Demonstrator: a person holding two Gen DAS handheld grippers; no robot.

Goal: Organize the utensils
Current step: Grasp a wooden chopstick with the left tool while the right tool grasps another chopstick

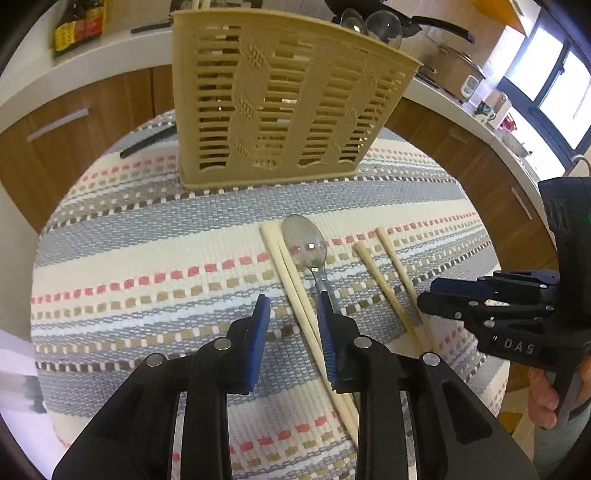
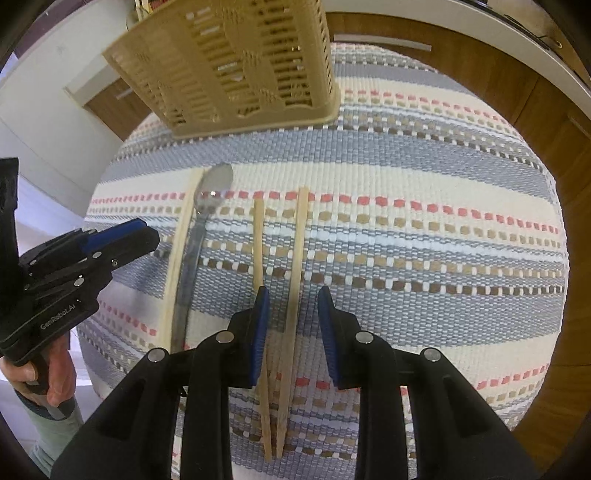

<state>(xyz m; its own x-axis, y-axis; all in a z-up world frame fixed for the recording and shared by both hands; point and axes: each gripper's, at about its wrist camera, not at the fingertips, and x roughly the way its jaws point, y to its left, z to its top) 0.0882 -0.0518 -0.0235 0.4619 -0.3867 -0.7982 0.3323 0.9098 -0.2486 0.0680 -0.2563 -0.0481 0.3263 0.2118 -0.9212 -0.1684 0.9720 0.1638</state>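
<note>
A beige slotted utensil basket (image 1: 277,107) stands at the far side of a striped woven mat (image 1: 147,258); it also shows in the right wrist view (image 2: 236,66). A metal spoon (image 1: 304,243) lies beside a pair of chopsticks (image 1: 291,291), with a second pair (image 1: 388,273) to the right. My left gripper (image 1: 293,306) is open above the mat, its right pad over the spoon handle. My right gripper (image 2: 291,299) is open, with one chopstick (image 2: 297,258) of the second pair between its pads and the other chopstick (image 2: 258,243) by the left pad. The spoon (image 2: 210,195) lies left.
The mat covers a round table with wooden cabinets (image 1: 74,122) and a white counter (image 1: 480,122) behind. A bottle (image 1: 77,26), pans (image 1: 388,22) and cups (image 1: 491,110) stand on the counter. A black utensil (image 1: 147,142) lies left of the basket.
</note>
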